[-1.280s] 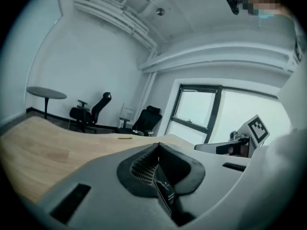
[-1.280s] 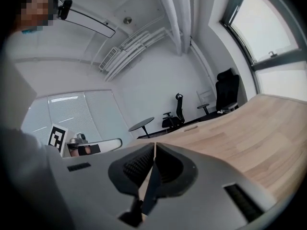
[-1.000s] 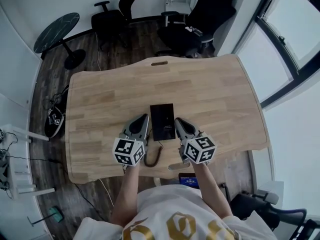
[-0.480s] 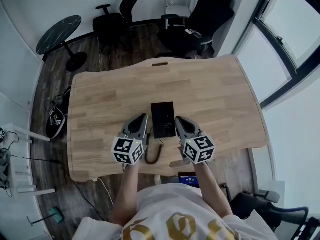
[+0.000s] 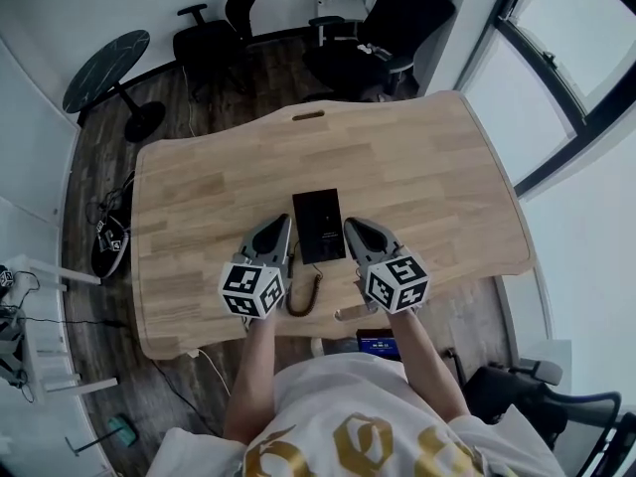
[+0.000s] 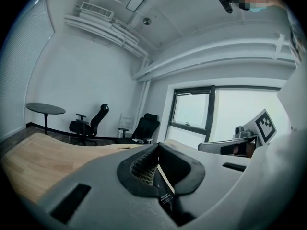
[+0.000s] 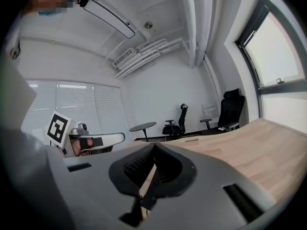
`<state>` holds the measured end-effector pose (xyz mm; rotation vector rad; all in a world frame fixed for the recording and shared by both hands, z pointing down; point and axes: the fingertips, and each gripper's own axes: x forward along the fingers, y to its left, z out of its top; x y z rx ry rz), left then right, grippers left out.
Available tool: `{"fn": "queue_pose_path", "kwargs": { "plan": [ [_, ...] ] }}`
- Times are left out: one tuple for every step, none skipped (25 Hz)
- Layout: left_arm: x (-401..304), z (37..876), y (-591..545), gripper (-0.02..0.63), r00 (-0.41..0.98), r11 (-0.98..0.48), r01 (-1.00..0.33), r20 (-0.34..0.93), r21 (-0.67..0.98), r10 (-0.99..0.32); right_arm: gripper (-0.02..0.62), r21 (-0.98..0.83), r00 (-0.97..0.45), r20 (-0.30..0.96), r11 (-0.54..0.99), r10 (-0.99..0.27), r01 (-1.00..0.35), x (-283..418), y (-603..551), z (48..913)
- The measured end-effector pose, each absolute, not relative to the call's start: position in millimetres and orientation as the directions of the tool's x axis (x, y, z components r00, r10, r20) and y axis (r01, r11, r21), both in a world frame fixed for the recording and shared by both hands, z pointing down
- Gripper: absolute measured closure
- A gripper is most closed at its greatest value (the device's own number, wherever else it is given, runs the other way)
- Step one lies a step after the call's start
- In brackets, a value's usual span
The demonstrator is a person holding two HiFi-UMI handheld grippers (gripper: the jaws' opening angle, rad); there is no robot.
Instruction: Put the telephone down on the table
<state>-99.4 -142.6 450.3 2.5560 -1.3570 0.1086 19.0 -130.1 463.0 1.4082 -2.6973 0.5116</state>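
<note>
A flat black telephone [image 5: 319, 226] lies on the wooden table [image 5: 427, 177], its coiled cord [image 5: 306, 294] trailing towards the near edge. My left gripper [image 5: 282, 223] lies along the telephone's left side and my right gripper [image 5: 350, 225] along its right side; whether either touches it I cannot tell. Both are shut with nothing held. In the left gripper view the left gripper [image 6: 157, 145] has its jaws together, and a thin sliver of the telephone [image 6: 164, 186] shows behind them. In the right gripper view the right gripper [image 7: 154, 145] is shut too, and the left gripper's marker cube [image 7: 58, 127] stands at the left.
Black office chairs [image 5: 370, 40] stand beyond the table's far edge, which has a cable slot [image 5: 308, 115]. A round dark side table [image 5: 105, 60] is at the far left. Cables and a bag [image 5: 109, 235] lie on the floor at the left. Windows run along the right.
The head camera has shifted a little, so the table sits slightly higher in the picture. Both grippers and the telephone keep their places relative to one another.
</note>
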Motion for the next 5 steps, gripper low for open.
{"fn": "queue_pose_path", "kwargs": {
  "plan": [
    [-98.7, 450.2, -142.2, 0.597, 0.565, -0.538, -0.824, 0.179, 0.180, -0.806, 0.583, -0.265, -0.586, 0.199, 0.532, -0.786, -0.804, 19.1, -129.9, 462.7],
    [-97.9, 450.0, -141.6, 0.597, 0.565, -0.538, -0.824, 0.179, 0.179, -0.806, 0.583, -0.265, -0.588, 0.198, 0.535, -0.784, -0.802, 19.4, -129.5, 462.5],
    [-96.7, 449.5, -141.0, 0.597, 0.565, -0.538, -0.824, 0.179, 0.178, -0.805, 0.584, -0.266, -0.590, 0.198, 0.536, -0.783, -0.801, 20.1, -128.9, 462.4],
    [-95.1, 448.8, -140.4, 0.597, 0.566, -0.540, -0.823, 0.178, 0.178, -0.805, 0.584, -0.266, -0.591, 0.198, 0.537, -0.782, -0.801, 21.2, -128.2, 462.1],
    [-93.3, 448.1, -139.8, 0.597, 0.568, -0.541, -0.822, 0.178, 0.177, -0.804, 0.583, -0.266, -0.591, 0.198, 0.537, -0.782, -0.800, 22.6, -127.4, 461.8]
  ]
}}
